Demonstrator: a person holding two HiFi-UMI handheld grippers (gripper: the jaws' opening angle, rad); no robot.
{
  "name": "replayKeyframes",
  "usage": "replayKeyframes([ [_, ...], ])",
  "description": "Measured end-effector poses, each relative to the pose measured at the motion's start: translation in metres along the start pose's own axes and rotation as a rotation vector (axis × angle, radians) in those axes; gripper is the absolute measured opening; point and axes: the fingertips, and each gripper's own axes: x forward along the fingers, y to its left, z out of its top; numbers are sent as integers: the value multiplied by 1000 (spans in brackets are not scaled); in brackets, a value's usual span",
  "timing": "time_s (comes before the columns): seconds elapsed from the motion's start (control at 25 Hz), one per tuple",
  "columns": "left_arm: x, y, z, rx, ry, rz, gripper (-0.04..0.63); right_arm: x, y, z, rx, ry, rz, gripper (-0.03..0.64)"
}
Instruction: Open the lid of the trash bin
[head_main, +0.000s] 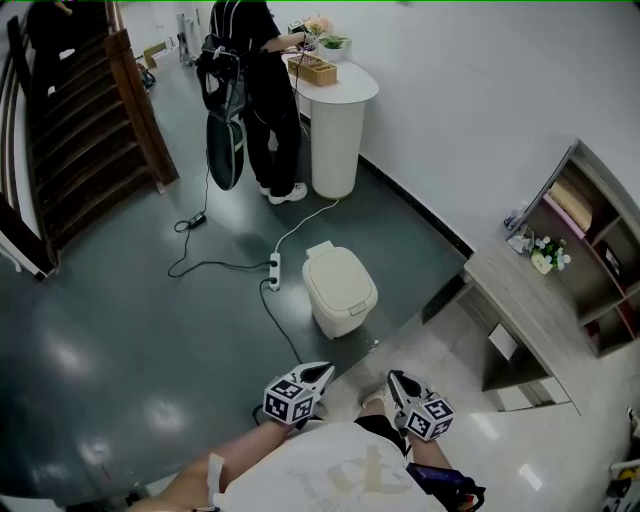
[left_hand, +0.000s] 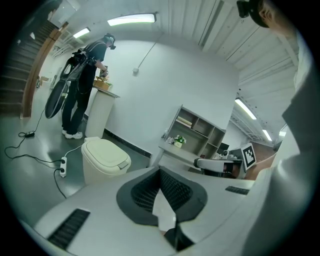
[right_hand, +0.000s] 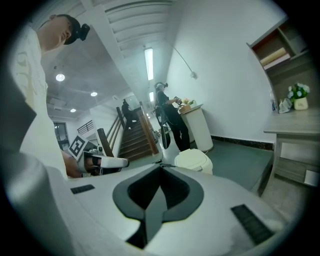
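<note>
The cream trash bin (head_main: 340, 290) stands on the dark floor with its lid down. It also shows in the left gripper view (left_hand: 104, 158) and, partly hidden behind the jaws, in the right gripper view (right_hand: 194, 160). My left gripper (head_main: 322, 373) and right gripper (head_main: 393, 379) are held close to my body, short of the bin and apart from it. Both point toward it. The left gripper (left_hand: 160, 170) has its jaws together with nothing between them. On the right gripper (right_hand: 161, 167) the jaws also meet and hold nothing.
A power strip (head_main: 274, 270) with a trailing cable (head_main: 280, 325) lies on the floor just left of the bin. A person (head_main: 262, 90) stands at a white round counter (head_main: 335, 120) beyond. Stairs (head_main: 80, 130) rise at far left. A grey desk (head_main: 520, 300) with shelves stands at right.
</note>
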Motion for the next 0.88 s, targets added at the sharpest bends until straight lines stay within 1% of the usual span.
replayKeyframes([
  [0.6, -6, 5, 2, -5, -22, 7, 15, 6, 6, 0, -14, 17, 4, 6],
  [0.88, -16, 19, 6, -9, -35, 26, 14, 19, 11, 1, -14, 28, 15, 6],
])
